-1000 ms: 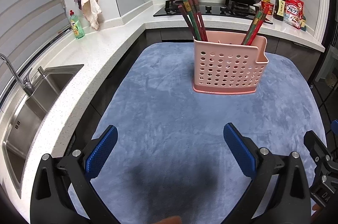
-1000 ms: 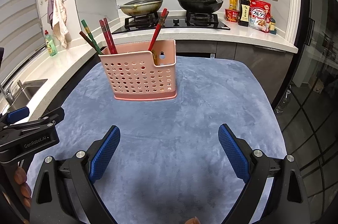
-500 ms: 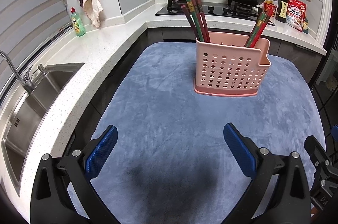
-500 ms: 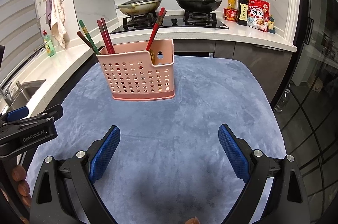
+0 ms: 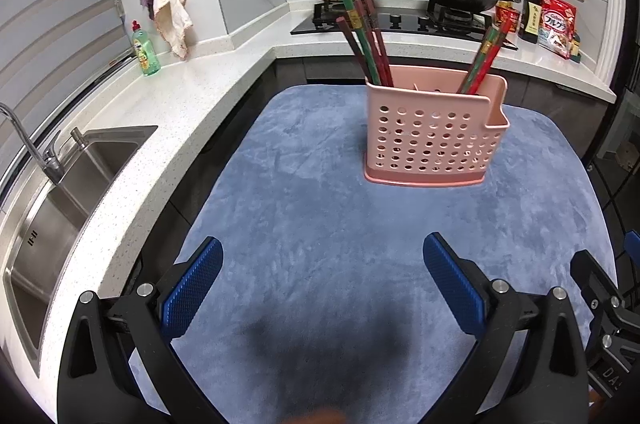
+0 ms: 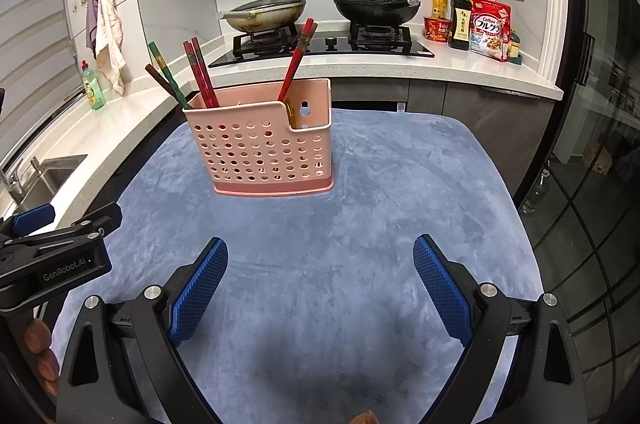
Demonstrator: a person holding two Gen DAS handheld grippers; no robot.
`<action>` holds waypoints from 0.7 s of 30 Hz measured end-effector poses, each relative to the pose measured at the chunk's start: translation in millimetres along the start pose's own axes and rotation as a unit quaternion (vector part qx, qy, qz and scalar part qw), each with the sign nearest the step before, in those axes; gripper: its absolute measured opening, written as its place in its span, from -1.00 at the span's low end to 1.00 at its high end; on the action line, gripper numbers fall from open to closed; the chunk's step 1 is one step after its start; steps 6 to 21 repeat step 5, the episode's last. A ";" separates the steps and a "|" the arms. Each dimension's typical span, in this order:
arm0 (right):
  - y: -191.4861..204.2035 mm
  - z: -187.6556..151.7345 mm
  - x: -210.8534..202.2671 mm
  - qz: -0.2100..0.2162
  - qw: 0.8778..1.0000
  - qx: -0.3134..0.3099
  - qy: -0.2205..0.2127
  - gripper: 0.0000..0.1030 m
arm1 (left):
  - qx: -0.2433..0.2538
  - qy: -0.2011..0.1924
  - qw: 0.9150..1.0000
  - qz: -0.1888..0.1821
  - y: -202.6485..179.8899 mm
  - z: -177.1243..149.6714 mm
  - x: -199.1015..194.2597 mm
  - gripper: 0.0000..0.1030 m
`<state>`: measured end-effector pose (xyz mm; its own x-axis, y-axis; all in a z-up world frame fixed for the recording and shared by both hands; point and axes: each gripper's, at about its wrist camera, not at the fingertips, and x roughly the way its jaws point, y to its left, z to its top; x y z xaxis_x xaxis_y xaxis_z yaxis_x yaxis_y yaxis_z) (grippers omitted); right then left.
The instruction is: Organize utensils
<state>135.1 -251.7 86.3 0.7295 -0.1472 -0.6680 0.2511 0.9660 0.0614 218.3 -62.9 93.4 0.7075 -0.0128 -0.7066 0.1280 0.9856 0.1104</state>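
Pink perforated utensil holder [image 5: 434, 136] stands upright on the blue cloth [image 5: 320, 224] that covers the counter, toward its far side. Chopsticks sit in it in two bunches: a green, a brown and red ones [image 5: 368, 40] leaning out of the left compartment, a second bunch of red chopsticks [image 5: 486, 58] leaning right from the other end. From the right-hand camera a single red pair [image 6: 296, 60] shows there.

Left tongs [image 5: 322, 282] spread wide, blue pads well apart, nothing between them, held low over the near cloth. Right tongs [image 6: 320, 284] the same: wide open, gripping nothing, well short of the holder.

Behind: white worktop [image 5: 180, 92], sink [image 5: 60, 192], green soap bottle [image 5: 145, 49], two lidded pans [image 6: 320, 10] on the hob.
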 end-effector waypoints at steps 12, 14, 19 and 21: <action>1.2 3.8 3.3 -0.002 1.000 0.000 -0.003 0.74 | 0.002 -0.002 1.000 -0.004 -0.3 2.2 2.2 0.86; 1.2 3.8 3.3 -0.002 1.000 0.000 -0.003 0.74 | 0.002 -0.002 1.000 -0.004 -0.3 2.2 2.2 0.86; 1.2 3.8 3.3 -0.002 1.000 0.000 -0.003 0.74 | 0.002 -0.002 1.000 -0.004 -0.3 2.2 2.2 0.86; 1.2 3.8 3.3 -0.002 1.000 0.000 -0.003 0.74 | 0.002 -0.002 1.000 -0.004 -0.3 2.2 2.2 0.86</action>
